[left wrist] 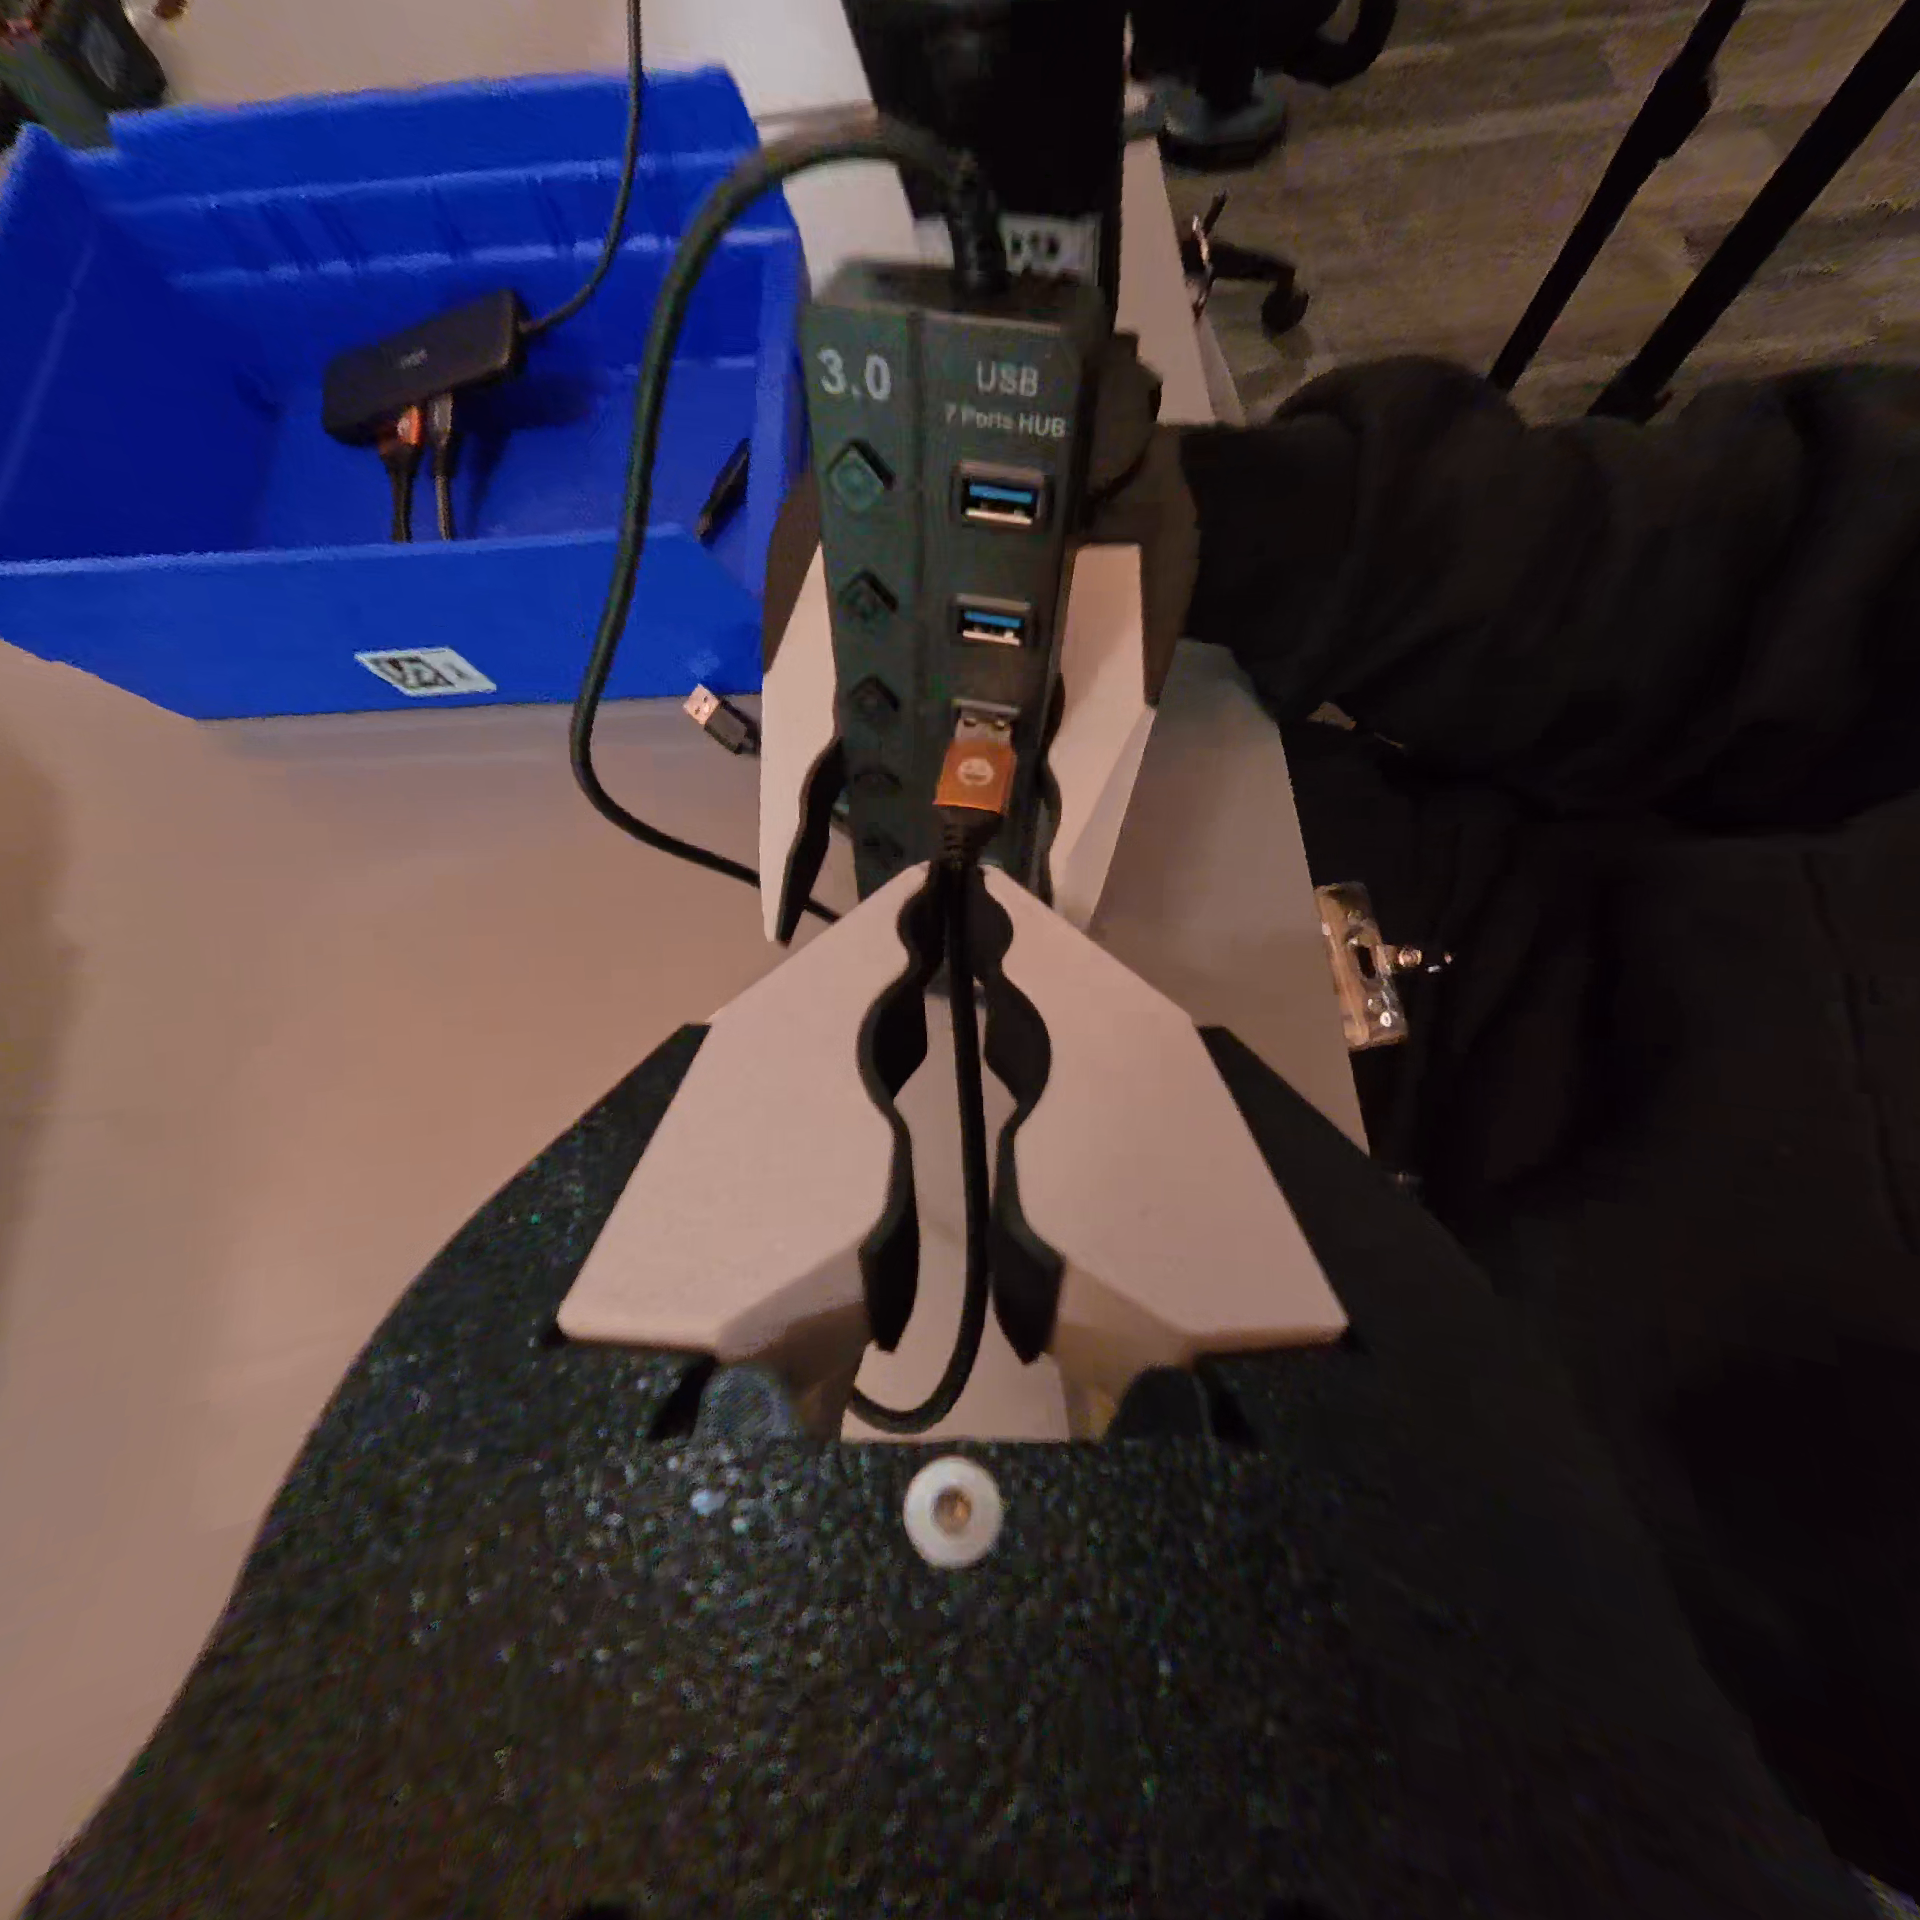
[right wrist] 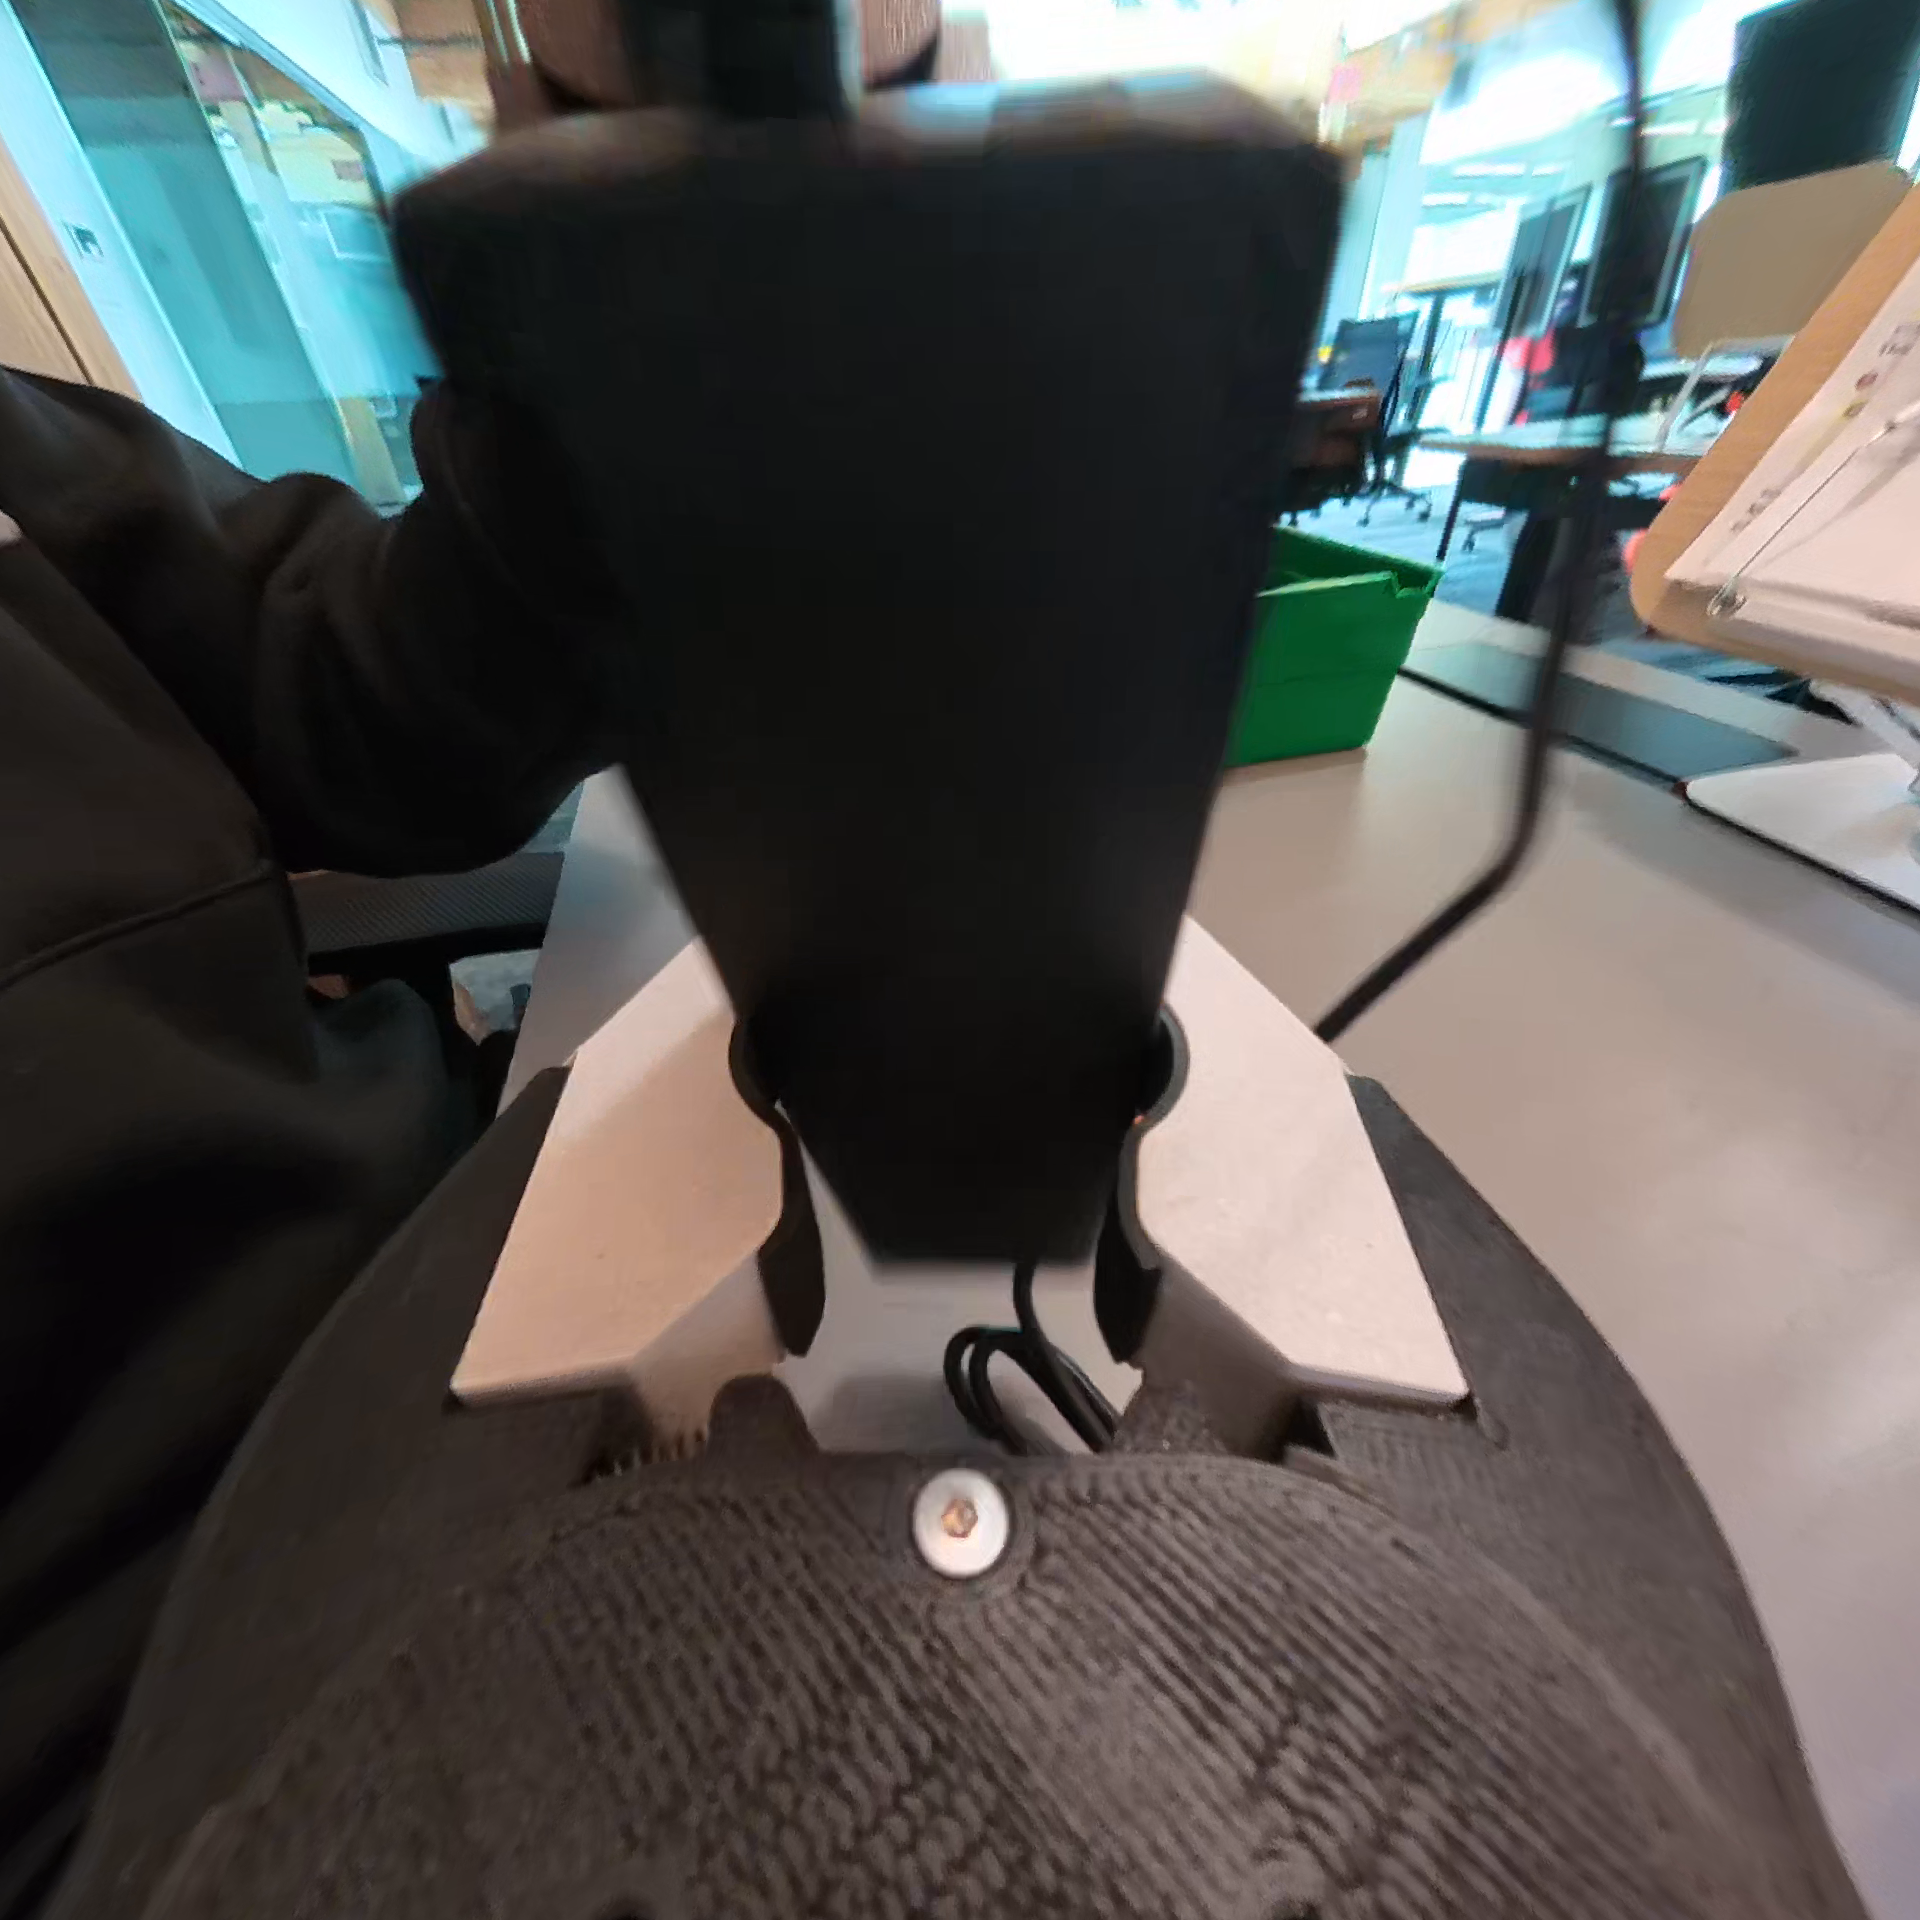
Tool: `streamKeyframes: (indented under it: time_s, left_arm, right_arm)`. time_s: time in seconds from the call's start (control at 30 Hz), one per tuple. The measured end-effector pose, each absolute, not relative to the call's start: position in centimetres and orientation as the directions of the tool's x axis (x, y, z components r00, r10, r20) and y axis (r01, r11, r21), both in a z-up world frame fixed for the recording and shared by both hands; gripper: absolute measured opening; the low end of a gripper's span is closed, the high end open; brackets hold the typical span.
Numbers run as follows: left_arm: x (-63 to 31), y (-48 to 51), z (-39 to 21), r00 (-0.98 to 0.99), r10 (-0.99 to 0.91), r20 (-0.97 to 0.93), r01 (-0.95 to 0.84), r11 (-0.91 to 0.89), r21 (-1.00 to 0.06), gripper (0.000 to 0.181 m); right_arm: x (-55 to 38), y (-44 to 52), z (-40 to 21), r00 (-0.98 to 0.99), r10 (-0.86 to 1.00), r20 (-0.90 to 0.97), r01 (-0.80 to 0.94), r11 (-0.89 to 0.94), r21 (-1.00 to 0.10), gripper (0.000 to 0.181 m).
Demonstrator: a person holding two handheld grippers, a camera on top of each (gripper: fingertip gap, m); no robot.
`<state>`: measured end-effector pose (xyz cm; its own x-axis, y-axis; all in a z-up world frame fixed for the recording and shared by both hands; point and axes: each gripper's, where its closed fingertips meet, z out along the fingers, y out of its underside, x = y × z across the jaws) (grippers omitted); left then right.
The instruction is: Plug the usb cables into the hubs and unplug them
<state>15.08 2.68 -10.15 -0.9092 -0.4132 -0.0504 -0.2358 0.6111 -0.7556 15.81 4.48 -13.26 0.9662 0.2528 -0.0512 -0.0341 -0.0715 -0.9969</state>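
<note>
A black multi-port USB hub (left wrist: 935, 436) stands upright in the air, held near its lower end by my right gripper, whose white fingers (left wrist: 1107, 790) flank it. In the right wrist view the hub's dark back (right wrist: 914, 582) fills the middle, and my right gripper (right wrist: 956, 1060) is shut on it. My left gripper (left wrist: 951, 883) is shut on a black cable (left wrist: 971, 1091) just behind its orange USB plug (left wrist: 975, 774). The plug's metal tip sits at the hub's third port, partly showing. Two blue ports above it are empty.
A blue bin (left wrist: 312, 613) at the left holds a second black hub (left wrist: 421, 379) with cables plugged in. A loose USB plug (left wrist: 717, 719) lies on the table beside the hub's own cable (left wrist: 623, 540). A black sleeve (left wrist: 1558, 582) is at right. A green bin (right wrist: 1320, 665) stands behind.
</note>
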Motion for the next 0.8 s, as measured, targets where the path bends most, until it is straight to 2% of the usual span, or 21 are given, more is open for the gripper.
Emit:
streamKeyframes:
  time_s: [0.17,0.33,0.47,0.53,0.63,0.67,0.7,0.8]
  left_arm:
    - [15.0,3.1,-10.2,-0.914,-0.396,-0.082,-0.188,0.596,-0.781,0.001]
    - [15.2,2.8,-9.9,-0.925,-0.365,-0.107,-0.098,0.5,-0.86,0.001]
    - [15.2,2.8,-9.6,-0.926,-0.374,-0.053,-0.116,0.414,-0.903,0.006]
    - [15.4,3.1,-9.6,-0.921,-0.388,-0.047,-0.121,0.397,-0.91,0.013]
    - [15.2,3.1,-9.7,-0.924,-0.381,-0.043,-0.118,0.39,-0.913,0.012]
    - [14.6,2.9,-9.8,-0.938,-0.346,-0.037,-0.11,0.396,-0.912,0.023]
    - [14.3,2.7,-10.0,-0.945,-0.327,-0.027,-0.112,0.399,-0.91,0.025]
    - [15.1,2.6,-10.3,-0.926,-0.367,-0.087,-0.079,0.415,-0.906,0.02]
  right_arm:
    - [15.7,5.0,-13.4,0.967,0.25,-0.052,-0.034,-0.076,-0.996,0.062]
    - [15.9,4.8,-13.0,0.971,0.234,-0.043,-0.025,-0.079,-0.997,0.062]
    - [15.8,4.8,-12.8,0.97,0.239,-0.046,-0.028,-0.079,-0.997,0.062]
    - [15.7,4.8,-12.8,0.97,0.24,-0.043,-0.024,-0.079,-0.997,0.062]
    - [15.7,4.9,-12.9,0.97,0.24,-0.038,-0.018,-0.086,-0.996,0.062]
    - [15.7,4.9,-12.8,0.97,0.239,-0.04,-0.02,-0.086,-0.996,0.062]
    - [15.8,5.0,-12.8,0.971,0.236,-0.039,-0.019,-0.084,-0.996,0.062]
    - [15.7,5.1,-12.8,0.971,0.237,-0.04,-0.019,-0.089,-0.996,0.062]
